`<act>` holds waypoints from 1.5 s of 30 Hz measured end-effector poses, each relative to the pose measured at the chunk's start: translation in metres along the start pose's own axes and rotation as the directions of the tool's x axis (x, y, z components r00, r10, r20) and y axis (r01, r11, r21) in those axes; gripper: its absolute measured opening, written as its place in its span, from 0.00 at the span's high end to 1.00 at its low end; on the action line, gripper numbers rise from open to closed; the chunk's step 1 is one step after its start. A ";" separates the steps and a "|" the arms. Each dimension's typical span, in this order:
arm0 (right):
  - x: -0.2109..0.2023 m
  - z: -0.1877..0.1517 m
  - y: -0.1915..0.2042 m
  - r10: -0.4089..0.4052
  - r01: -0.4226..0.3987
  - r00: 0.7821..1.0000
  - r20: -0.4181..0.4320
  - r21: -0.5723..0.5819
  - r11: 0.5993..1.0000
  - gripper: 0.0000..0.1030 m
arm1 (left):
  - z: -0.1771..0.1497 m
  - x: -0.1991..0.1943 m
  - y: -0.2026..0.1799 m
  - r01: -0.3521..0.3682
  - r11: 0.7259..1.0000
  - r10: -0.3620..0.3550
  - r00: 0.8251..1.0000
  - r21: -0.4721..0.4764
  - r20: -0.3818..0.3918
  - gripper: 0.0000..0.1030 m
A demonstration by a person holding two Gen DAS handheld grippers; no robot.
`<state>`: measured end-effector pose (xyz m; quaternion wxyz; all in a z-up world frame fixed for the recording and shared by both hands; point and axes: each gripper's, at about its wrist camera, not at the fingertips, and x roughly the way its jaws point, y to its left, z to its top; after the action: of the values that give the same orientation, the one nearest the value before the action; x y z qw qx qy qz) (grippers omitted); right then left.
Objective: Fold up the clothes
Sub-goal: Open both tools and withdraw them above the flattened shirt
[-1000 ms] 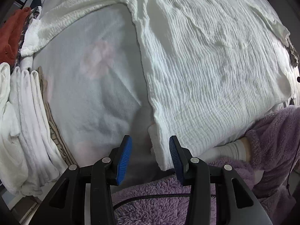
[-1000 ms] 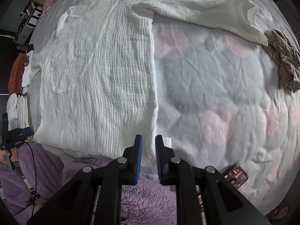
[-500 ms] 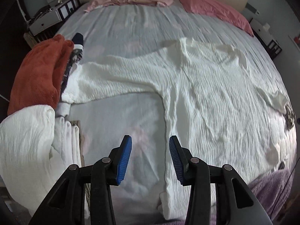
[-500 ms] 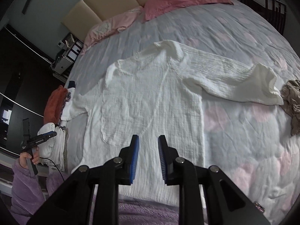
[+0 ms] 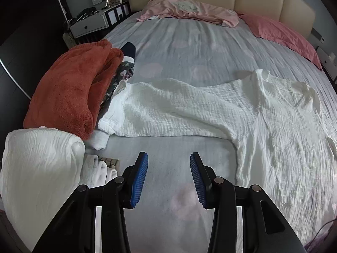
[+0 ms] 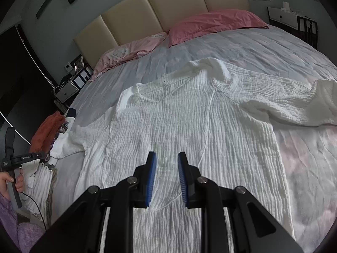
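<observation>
A white crinkled long-sleeved shirt [image 6: 189, 126] lies spread flat on the grey bed [image 6: 263, 48], collar toward the headboard. Its left sleeve [image 5: 172, 111] reaches out to the pile of clothes, and its right sleeve [image 6: 294, 105] lies out to the right. My left gripper [image 5: 168, 156] is open and empty above bare sheet, left of the shirt's side edge. It also shows in the right wrist view as the left gripper [image 6: 23, 158] held in a hand. My right gripper [image 6: 166, 155] hovers over the lower middle of the shirt with a narrow gap and nothing between its pads.
At the bed's left edge are a folded orange fleece [image 5: 69, 88], a folded white garment [image 5: 35, 168], white socks [image 5: 99, 168] and a dark patterned piece [image 5: 124, 71]. Pink pillows [image 6: 210, 23] lie by the headboard, and nightstands [image 5: 90, 25] stand beside it.
Both grippers have tilted up from the shirt's hem, so the views now reach the headboard. The left one shifted left off the hem corner onto bare sheet. The right jaws stand slightly wider.
</observation>
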<state>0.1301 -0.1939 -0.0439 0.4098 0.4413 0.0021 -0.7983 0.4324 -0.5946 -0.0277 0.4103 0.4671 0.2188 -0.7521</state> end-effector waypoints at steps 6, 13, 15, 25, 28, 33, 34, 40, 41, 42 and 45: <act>0.031 -0.002 0.004 -0.015 0.012 0.999 -0.039 -0.092 0.996 0.80 | 0.012 0.031 0.014 0.010 0.995 -0.012 1.000 -0.103 -0.021 0.58; 0.053 -0.002 0.017 0.022 -0.036 0.997 -0.080 -0.168 0.985 0.80 | 0.028 0.066 0.036 -0.027 0.971 0.014 0.998 -0.239 -0.058 0.58; 0.058 -0.003 0.020 0.033 -0.051 0.995 -0.097 -0.182 0.982 0.80 | 0.029 0.076 0.046 -0.044 0.954 0.024 0.997 -0.298 -0.070 0.58; 0.069 -0.004 0.017 0.096 -0.117 0.985 -0.145 -0.143 0.983 0.80 | 0.024 0.122 0.082 -0.107 0.854 0.039 0.989 -0.510 -0.141 0.58; 0.073 -0.004 0.015 0.103 -0.124 0.982 -0.155 -0.128 0.984 0.80 | 0.024 0.128 0.083 -0.134 0.840 0.071 0.988 -0.526 -0.138 0.58; 0.078 -0.006 0.016 0.094 -0.118 0.981 -0.168 -0.136 0.984 0.80 | 0.027 0.131 0.082 -0.157 0.824 0.114 0.987 -0.545 -0.112 0.73; 0.079 -0.007 0.016 0.094 -0.117 0.981 -0.170 -0.135 0.984 0.80 | 0.028 0.129 0.081 -0.150 0.826 0.114 0.988 -0.544 -0.101 0.78; 0.083 -0.007 0.013 0.094 -0.118 0.979 -0.181 -0.125 0.985 0.80 | 0.039 0.087 0.065 -0.074 0.862 0.101 0.994 -0.502 0.028 0.87; 0.083 -0.007 0.013 0.091 -0.115 0.979 -0.183 -0.127 0.985 0.80 | 0.042 0.077 0.060 -0.055 0.873 0.093 0.994 -0.485 0.054 0.87; 0.083 -0.008 0.014 0.090 -0.115 0.979 -0.185 -0.128 0.985 0.80 | 0.046 0.066 0.053 -0.030 0.884 0.079 0.993 -0.466 0.084 0.87; 0.081 -0.008 0.014 0.090 -0.116 0.978 -0.188 -0.129 0.985 0.80 | 0.060 0.032 0.028 0.060 0.914 0.014 0.984 -0.401 0.179 0.87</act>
<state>0.1226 -0.2532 -0.1011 0.4785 0.4820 0.0722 -0.7304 0.4164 -0.6667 -0.0263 0.5070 0.3004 0.3375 -0.7340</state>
